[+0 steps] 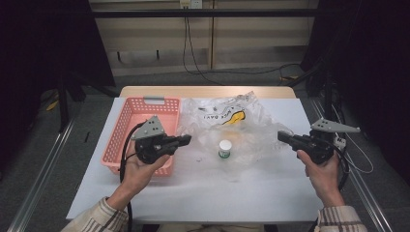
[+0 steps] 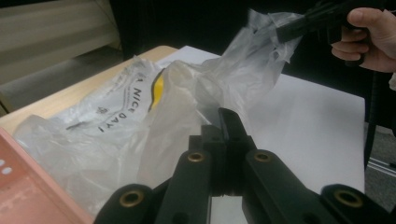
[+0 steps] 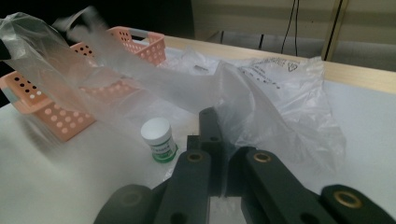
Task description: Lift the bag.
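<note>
A clear plastic bag [image 1: 241, 123] with a yellow print and black lettering is stretched between my two grippers above the white table. My left gripper [image 1: 186, 139] is shut on the bag's left edge, beside the pink basket. My right gripper [image 1: 282, 137] is shut on its right edge. In the left gripper view the closed jaws [image 2: 229, 122] pinch the film [image 2: 187, 98], and the right gripper [image 2: 299, 29] holds the far corner up. In the right gripper view the film [image 3: 261, 98] runs into the closed jaws [image 3: 208, 119]. A small white-capped bottle [image 1: 225, 148] with a green label [image 3: 159, 139] stands upright under the raised film.
A pink perforated basket [image 1: 126, 116] sits at the table's left side [image 3: 28, 100]. The white sheet [image 1: 193, 193] covers the tabletop, with a bare wooden strip [image 1: 208, 91] along the far edge. Cables [image 1: 191, 53] hang behind the table.
</note>
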A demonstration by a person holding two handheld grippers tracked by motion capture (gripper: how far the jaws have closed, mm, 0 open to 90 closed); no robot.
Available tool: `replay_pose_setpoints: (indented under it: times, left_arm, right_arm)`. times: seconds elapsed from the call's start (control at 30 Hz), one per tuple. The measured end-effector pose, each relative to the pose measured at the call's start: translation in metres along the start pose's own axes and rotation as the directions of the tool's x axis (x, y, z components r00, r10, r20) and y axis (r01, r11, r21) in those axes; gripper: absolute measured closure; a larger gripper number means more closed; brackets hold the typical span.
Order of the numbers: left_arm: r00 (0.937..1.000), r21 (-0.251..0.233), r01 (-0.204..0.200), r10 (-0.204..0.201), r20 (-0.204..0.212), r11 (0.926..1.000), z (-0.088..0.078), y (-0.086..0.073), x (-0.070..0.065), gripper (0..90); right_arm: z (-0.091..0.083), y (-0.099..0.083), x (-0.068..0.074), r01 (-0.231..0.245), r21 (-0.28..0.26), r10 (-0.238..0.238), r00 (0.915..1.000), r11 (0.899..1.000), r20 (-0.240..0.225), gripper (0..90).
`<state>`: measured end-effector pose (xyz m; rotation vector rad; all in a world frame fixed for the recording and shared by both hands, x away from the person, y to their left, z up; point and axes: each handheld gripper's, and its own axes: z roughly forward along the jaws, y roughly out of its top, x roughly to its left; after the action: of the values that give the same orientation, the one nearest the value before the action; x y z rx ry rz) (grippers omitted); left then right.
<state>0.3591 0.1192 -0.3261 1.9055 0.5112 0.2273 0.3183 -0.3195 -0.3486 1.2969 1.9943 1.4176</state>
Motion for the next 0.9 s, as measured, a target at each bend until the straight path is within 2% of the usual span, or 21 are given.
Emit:
replay_pose_setpoints:
  times: [0.4, 0.63, 0.9]
  left_arm:
    - [0.9993, -0.058, -0.027, 0.026, -0.027, 0.9979, -0.014, 0.035, 0.006, 90.0]
    - [0.9981, -0.066, -0.027, 0.023, -0.057, 0.9975, -0.019, 0.05, 0.016, 90.0]
    - [0.9949, -0.104, -0.021, 0.01, -0.1, 0.9944, -0.025, 0.066, 0.028, 90.0]
  right_arm:
    - [-0.004, 0.039, -0.007, 0.006, -0.067, -0.005, 0.9998, 0.998, 0.017, 90.0]
    - [-0.002, 0.061, -0.003, 0.031, -0.088, -0.03, 0.9995, 0.996, 0.011, 90.0]
    - [0.001, 0.09, 0.002, 0.054, -0.123, -0.053, 0.9985, 0.991, 0.013, 90.0]
